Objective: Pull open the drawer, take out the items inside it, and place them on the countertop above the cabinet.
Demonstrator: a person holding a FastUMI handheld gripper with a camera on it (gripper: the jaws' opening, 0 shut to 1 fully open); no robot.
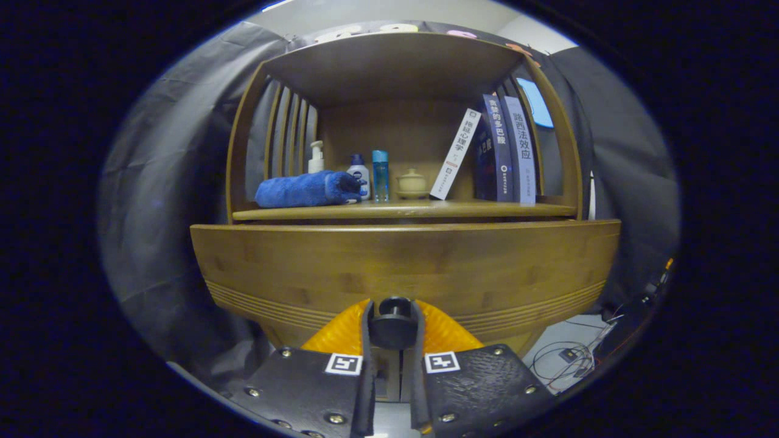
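Fingers [392, 322] clamped on dark round knob [392, 325] of wooden drawer [401, 267].

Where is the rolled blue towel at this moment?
In the gripper view the rolled blue towel lies on the countertop beyond the fingers, beside the pump bottle and small bottles, while the gripper clasps the drawer knob.

On the wooden shelf, the leaning white book [455, 153] carries the spine title "拖延心理学", the upright dark blue book [498, 152] beside it "贪婪的多巴胺", and the pale grey-blue book [522, 152] next to that one "路西法效应". The gripper [392, 309], its fingers pressed on both sides of the dark round drawer knob [392, 328], bears two square black-and-white marker tags [344, 364] without letters.
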